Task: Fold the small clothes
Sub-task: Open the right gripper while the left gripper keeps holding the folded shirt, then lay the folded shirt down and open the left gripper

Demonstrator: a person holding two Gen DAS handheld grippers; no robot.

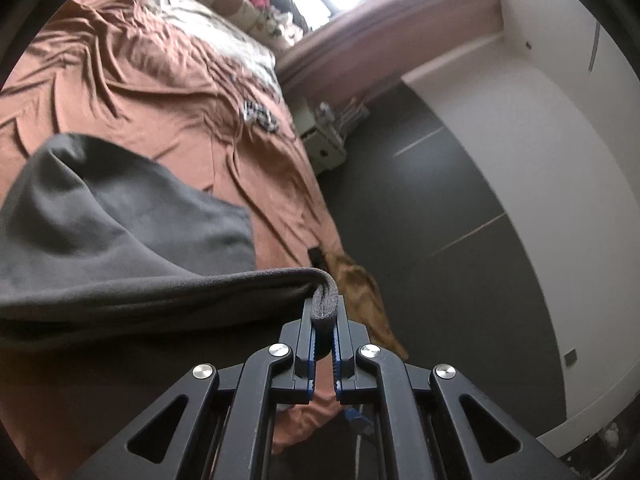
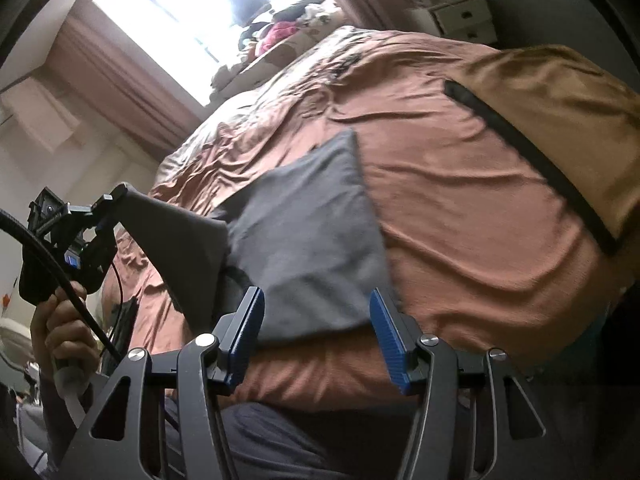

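Left hand-held gripper (image 1: 324, 312) clamped on grey garment (image 1: 120, 240) corner; right hand-held gripper (image 2: 316, 320) apart, empty. Lay corner flat on bed (image 2: 460, 200) w/ edges matched before releasing.

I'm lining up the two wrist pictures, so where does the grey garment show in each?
Left wrist view: the grey garment fills the lower left, its folded hem pinched in the left claw.
Right wrist view: it lies centre frame on the bed, one corner lifted left by the left claw, beyond the open right claw.
Shared landmark: the rust-brown bedsheet.
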